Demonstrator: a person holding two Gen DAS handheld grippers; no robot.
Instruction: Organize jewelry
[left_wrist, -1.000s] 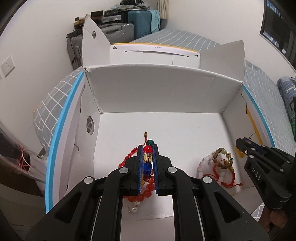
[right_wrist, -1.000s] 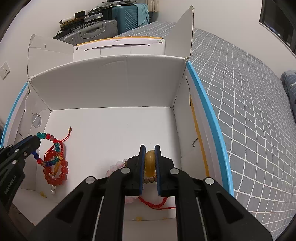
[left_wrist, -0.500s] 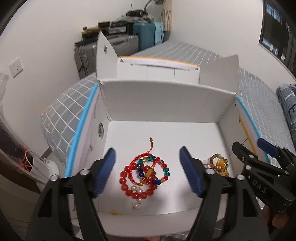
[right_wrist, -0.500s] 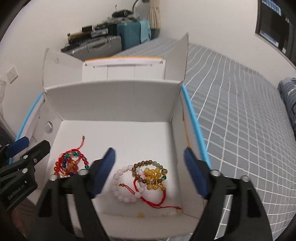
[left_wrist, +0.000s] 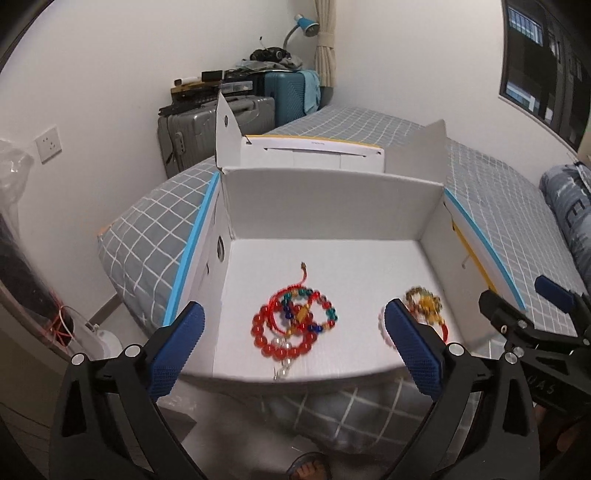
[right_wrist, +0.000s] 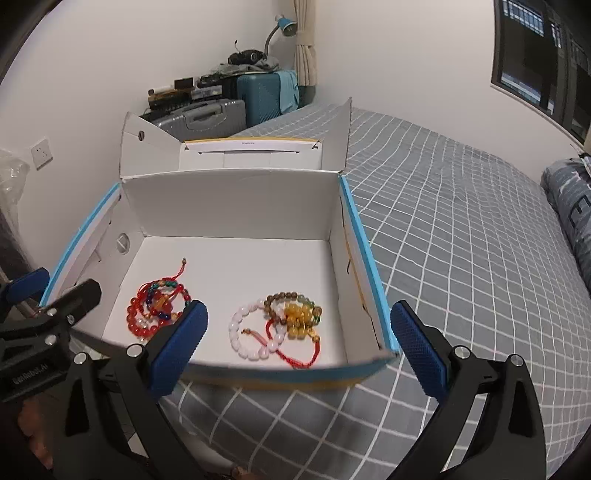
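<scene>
An open white cardboard box (left_wrist: 332, 195) (right_wrist: 229, 199) with blue edges sits on a grey checked bed. Inside at the left lies a pile of red and multicoloured bead bracelets (left_wrist: 293, 323) (right_wrist: 157, 310). At the right lies a pile of white, brown and yellow bead bracelets with red cord (right_wrist: 280, 325) (left_wrist: 424, 304). My left gripper (left_wrist: 291, 347) is open and empty, held back above the box's near edge. My right gripper (right_wrist: 299, 343) is open and empty, also back at the near edge.
The grey checked bed (right_wrist: 461, 240) stretches to the right. Suitcases (left_wrist: 221, 122) stand against the far wall. A pillow (left_wrist: 569, 218) lies at the far right. The floor and a foot (left_wrist: 306, 469) show below the bed edge.
Both grippers were shut on bracelets inside the box one second ago. They have opened, left the bracelets on the box floor, and pulled back and up out of the box.
</scene>
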